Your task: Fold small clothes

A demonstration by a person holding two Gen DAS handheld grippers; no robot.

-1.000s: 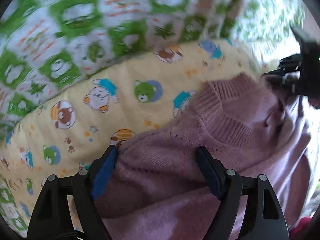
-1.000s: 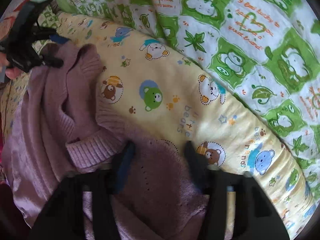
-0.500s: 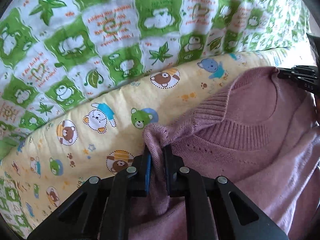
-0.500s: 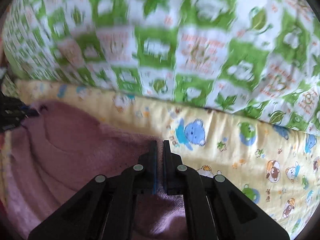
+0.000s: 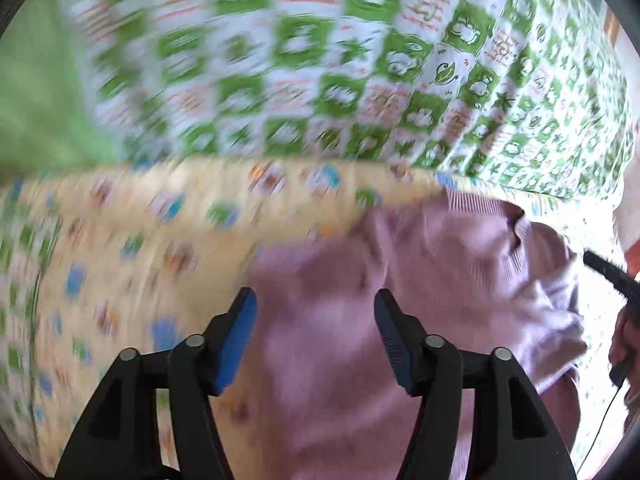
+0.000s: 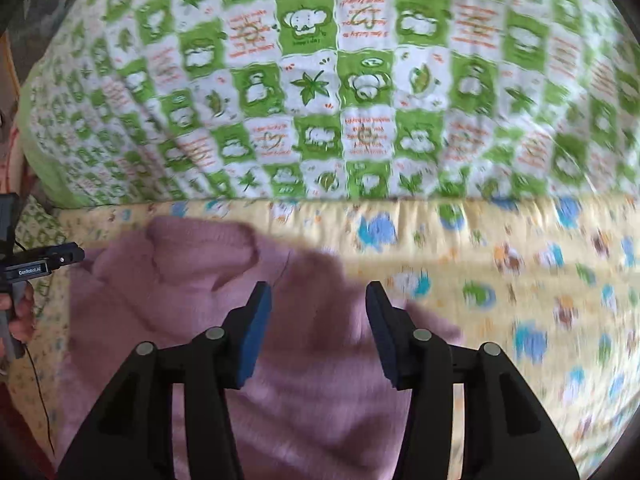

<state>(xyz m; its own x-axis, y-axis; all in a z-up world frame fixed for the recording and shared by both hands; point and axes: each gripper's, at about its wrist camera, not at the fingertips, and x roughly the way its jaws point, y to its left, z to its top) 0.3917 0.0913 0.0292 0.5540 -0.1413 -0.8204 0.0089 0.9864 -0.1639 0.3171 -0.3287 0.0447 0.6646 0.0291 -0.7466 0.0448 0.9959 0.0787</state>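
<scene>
A small mauve knitted sweater lies on a yellow sheet printed with bears, its ribbed neckline toward the far side. My left gripper hovers above the sweater's left part, its jaws opening, blue pads apart and clear of the knit. In the right wrist view the same sweater spreads to the left, and my right gripper stands over its right edge, jaws opening too, with no cloth pinched between the pads. Each view shows the other gripper at its side edge, held by a hand.
A thick green-and-white checked quilt bulges along the far side of the yellow sheet. A thin black cable trails from the other gripper at the left edge. Both pictures are blurred by motion.
Half a second ago both grippers were shut on pinches of the sweater's shoulders. Now both have let go, opened, and lifted back from the cloth, which lies flatter.
</scene>
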